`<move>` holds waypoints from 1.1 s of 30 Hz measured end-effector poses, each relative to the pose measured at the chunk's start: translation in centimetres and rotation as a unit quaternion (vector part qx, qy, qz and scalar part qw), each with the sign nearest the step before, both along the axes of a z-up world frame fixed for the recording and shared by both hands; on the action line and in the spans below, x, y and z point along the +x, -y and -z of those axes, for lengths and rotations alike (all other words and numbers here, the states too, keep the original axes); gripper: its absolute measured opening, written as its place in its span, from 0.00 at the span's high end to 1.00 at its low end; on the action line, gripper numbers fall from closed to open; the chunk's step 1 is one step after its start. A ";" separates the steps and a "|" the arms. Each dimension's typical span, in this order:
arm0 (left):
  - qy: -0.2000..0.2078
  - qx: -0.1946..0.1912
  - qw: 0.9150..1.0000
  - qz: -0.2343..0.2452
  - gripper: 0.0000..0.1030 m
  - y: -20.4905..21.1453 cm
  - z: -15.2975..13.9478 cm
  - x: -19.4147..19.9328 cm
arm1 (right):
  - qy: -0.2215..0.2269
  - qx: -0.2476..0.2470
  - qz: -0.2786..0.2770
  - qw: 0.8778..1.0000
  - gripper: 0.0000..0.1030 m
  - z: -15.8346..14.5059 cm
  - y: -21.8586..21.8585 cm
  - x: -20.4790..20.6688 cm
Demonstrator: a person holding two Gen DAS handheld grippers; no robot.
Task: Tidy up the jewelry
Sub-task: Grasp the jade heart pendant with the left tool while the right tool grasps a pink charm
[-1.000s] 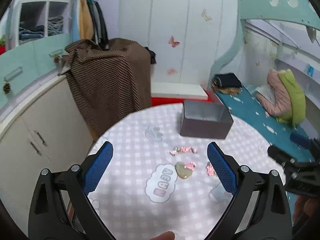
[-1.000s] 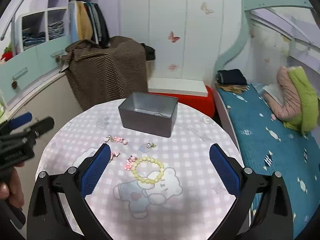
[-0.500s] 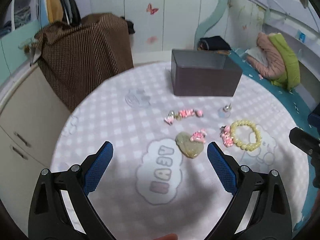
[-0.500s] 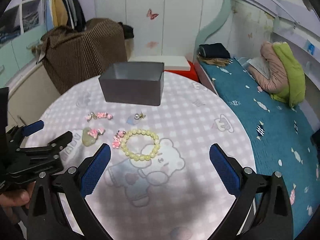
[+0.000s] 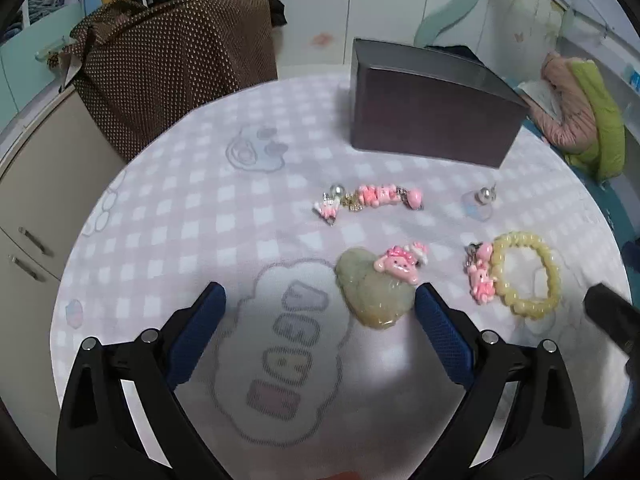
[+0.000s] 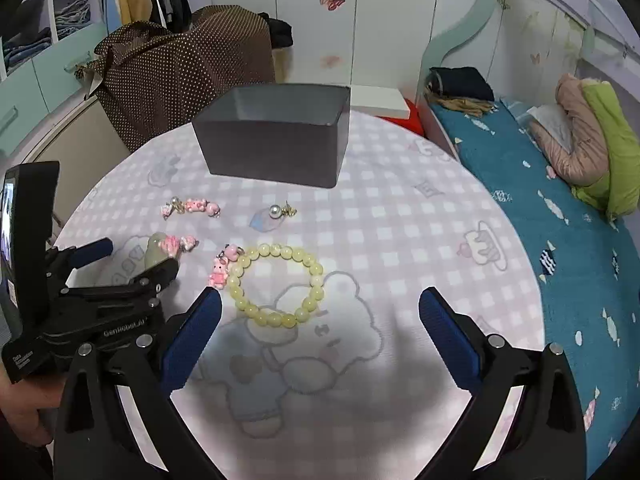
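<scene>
Both grippers, left gripper [image 5: 319,300] and right gripper [image 6: 320,305], were held wide open and empty, so the pale green heart-shaped stone pendant [image 5: 374,294] could be pushed aside by the blue pad just beside it, not gripped.

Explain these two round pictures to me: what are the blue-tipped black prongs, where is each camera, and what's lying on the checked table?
Each picture comes from a fisheye camera riding on a hand-held claw, looking out between its two blue-padded fingers. The left claw and right claw are both open and hold nothing. On the pink checked tablecloth lie a yellow bead bracelet, a pale green heart-shaped stone, several pink charms and a pearl earring. Behind them stands an open grey box.
</scene>
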State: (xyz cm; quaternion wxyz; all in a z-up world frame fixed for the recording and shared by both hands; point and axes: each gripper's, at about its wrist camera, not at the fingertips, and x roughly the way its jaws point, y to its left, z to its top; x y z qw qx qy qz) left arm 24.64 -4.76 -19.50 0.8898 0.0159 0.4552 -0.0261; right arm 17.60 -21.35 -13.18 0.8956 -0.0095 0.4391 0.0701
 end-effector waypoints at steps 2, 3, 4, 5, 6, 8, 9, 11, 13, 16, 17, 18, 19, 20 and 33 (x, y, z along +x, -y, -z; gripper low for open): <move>0.000 -0.002 1.000 0.002 0.09 -0.2 0.0 0.1 | -0.004 0.004 -0.007 1.000 0.08 0.4 -0.1 0.1; 0.001 -0.002 1.000 0.003 0.13 -0.2 -0.1 0.1 | -0.007 0.006 -0.011 1.000 0.08 0.6 -0.3 0.2; 0.005 -0.001 1.000 0.006 0.20 -0.3 -0.1 0.0 | -0.009 0.008 -0.014 1.000 0.08 0.8 -0.4 0.3; 0.007 0.000 1.000 0.008 0.24 -0.3 -0.3 0.0 | -0.011 0.009 -0.018 1.000 0.08 1.0 -0.6 0.4; 0.008 0.000 1.000 0.009 0.29 -0.3 -0.4 0.1 | -0.013 0.009 -0.021 1.000 0.08 1.1 -0.7 0.5; 0.008 -0.001 1.000 0.013 0.35 -0.5 -0.5 0.2 | -0.016 0.010 -0.026 0.999 0.08 1.4 -1.1 0.8; 0.009 -0.001 1.000 0.015 0.40 -0.5 -0.6 0.3 | -0.015 0.011 -0.029 0.999 0.08 1.4 -1.2 0.8; 0.010 -0.003 1.000 0.017 0.50 -0.8 -0.7 0.3 | -0.012 0.017 -0.037 0.999 0.08 1.3 -1.6 0.9; 0.010 -0.006 1.000 0.018 0.58 -1.1 -0.8 0.3 | -0.003 0.024 -0.054 0.998 0.08 0.8 -2.2 1.1; 0.012 -0.017 0.999 0.025 0.58 -1.7 -0.9 0.0 | 0.006 0.031 -0.089 0.996 0.14 0.6 -3.9 1.9; 0.013 -0.017 0.999 0.027 0.58 -1.7 -0.8 -0.1 | 0.005 0.031 -0.100 0.994 0.19 0.6 -4.5 2.2; 0.014 -0.018 0.999 0.028 0.58 -1.8 -0.8 -0.3 | 0.005 0.027 -0.118 0.993 0.25 0.7 -5.4 2.6; 0.014 -0.020 0.999 0.027 0.58 -2.0 -0.9 -0.5 | 0.006 0.021 -0.127 0.992 0.31 0.8 -6.1 3.0; 0.015 -0.022 0.999 0.026 0.58 -2.2 -0.9 -0.7 | 0.005 0.014 -0.137 0.990 0.38 1.0 -6.8 3.5; 0.015 -0.046 0.999 0.007 0.58 -5.2 -1.3 -1.9 | -0.013 -0.028 -0.230 0.973 0.74 3.2 -11.4 6.0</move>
